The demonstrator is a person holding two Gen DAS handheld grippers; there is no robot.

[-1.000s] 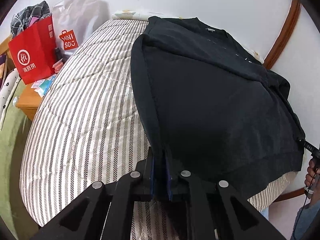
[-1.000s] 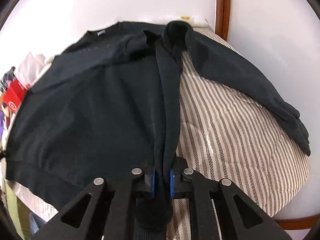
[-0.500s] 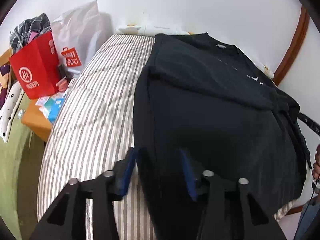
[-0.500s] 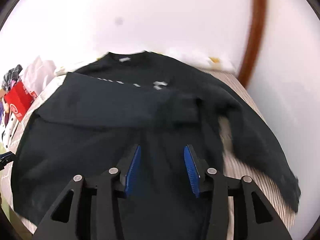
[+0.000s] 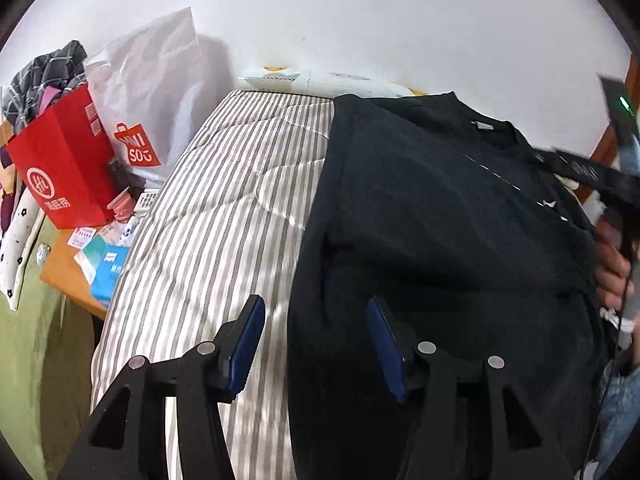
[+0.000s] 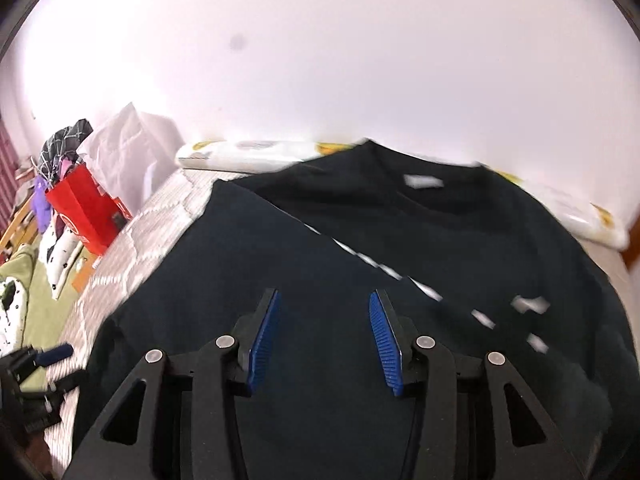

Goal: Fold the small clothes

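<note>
A black sweatshirt (image 5: 440, 240) lies flat on a striped bed (image 5: 224, 216), collar toward the wall, with a sleeve folded across its chest. It also fills the right wrist view (image 6: 360, 280). My left gripper (image 5: 316, 340) is open and empty, above the sweatshirt's left edge near the hem. My right gripper (image 6: 324, 332) is open and empty, above the middle of the sweatshirt. The right gripper and the hand holding it show at the right edge of the left wrist view (image 5: 612, 216).
A red paper bag (image 5: 60, 164) and a white Miniso bag (image 5: 148, 92) stand left of the bed. Small boxes lie on a wooden stand (image 5: 80, 276) below them. A white pillow (image 6: 248, 156) lies at the bed's head against the wall.
Both grippers have opened and let go of the sweatshirt's folded sides, which now lie flat. Both have pulled back and risen above the garment.
</note>
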